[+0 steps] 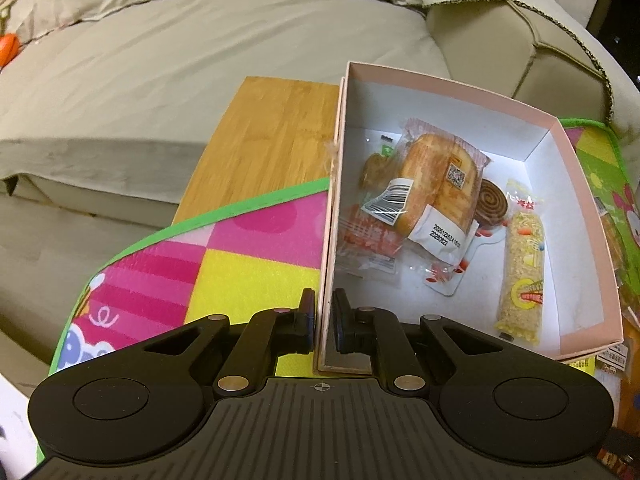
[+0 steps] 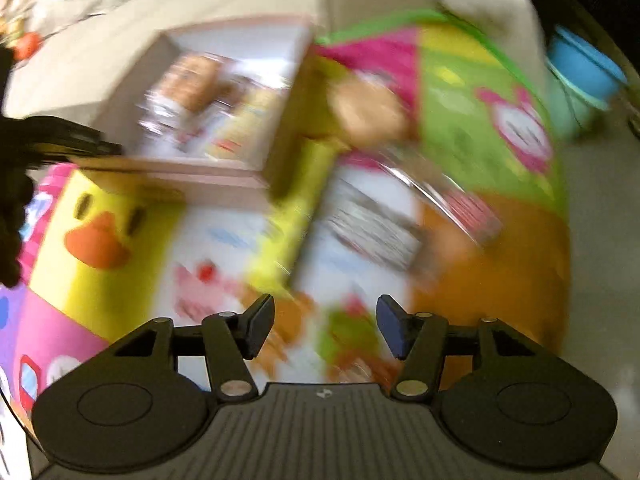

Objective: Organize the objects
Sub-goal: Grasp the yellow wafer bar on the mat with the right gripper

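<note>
Your left gripper (image 1: 324,320) pinches the near wall of the thin cardboard box (image 1: 568,152) on the mat (image 1: 248,264), light and bendable, so grip low, while your right gripper (image 2: 325,328) hangs open.

the left wrist view was sharp and evenly lit, with a bright patch on the box (image 1: 552,128) floor. the right wrist view was heavily motion-blurred, only the right gripper (image 2: 325,326) crisp. fisheye bending curved both edges.
</note>
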The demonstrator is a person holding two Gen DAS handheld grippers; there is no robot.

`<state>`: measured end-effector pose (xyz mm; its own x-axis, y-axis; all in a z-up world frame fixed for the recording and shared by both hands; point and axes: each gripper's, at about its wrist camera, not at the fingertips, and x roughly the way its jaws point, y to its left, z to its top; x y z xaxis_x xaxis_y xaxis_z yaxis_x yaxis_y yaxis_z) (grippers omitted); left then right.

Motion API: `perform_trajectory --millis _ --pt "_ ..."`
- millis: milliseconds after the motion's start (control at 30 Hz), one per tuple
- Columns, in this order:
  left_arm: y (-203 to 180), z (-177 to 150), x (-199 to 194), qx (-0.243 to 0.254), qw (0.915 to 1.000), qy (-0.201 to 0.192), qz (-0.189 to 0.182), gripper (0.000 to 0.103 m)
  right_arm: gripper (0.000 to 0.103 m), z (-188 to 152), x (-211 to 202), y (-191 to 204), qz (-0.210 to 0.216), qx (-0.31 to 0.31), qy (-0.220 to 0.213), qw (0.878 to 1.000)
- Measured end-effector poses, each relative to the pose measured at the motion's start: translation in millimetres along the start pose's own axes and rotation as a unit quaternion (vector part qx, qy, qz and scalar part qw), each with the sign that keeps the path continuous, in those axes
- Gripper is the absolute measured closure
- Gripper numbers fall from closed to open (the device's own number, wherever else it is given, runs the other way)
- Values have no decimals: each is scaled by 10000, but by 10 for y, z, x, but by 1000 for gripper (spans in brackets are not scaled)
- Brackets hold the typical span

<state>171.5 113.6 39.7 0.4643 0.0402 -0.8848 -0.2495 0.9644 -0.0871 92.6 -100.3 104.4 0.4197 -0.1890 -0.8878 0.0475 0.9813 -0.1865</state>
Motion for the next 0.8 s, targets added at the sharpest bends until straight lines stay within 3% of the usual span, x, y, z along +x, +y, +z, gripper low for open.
perform_trajectory --millis 133,200,267,400,633,700,800 --pt "-9 -26 -17 -81 9999 -86 71 92 50 240 224 261 -33 -313 -296 9991" --pt "-2 -34 -17 -135 9998 -112 81 92 62 305 325 282 -125 -302 -335 9989" --pt "1 -42 -21 -162 9998 -124 72 92 79 315 401 255 -122 -205 -194 9995" --pt "6 -54 -26 -227 9996 -158 42 92 81 122 376 138 -132 -5 103 9999" --pt "4 -64 -37 -232 9996 -169 30 92 81 -381 148 178 378 303 712 9963" --pt "4 -65 -43 -174 9997 -161 14 92 80 -475 68 251 294 116 589 9978" --pt "-4 -73 -50 -56 9999 -153 -22 92 69 -493 42 334 -16 -192 342 9992"
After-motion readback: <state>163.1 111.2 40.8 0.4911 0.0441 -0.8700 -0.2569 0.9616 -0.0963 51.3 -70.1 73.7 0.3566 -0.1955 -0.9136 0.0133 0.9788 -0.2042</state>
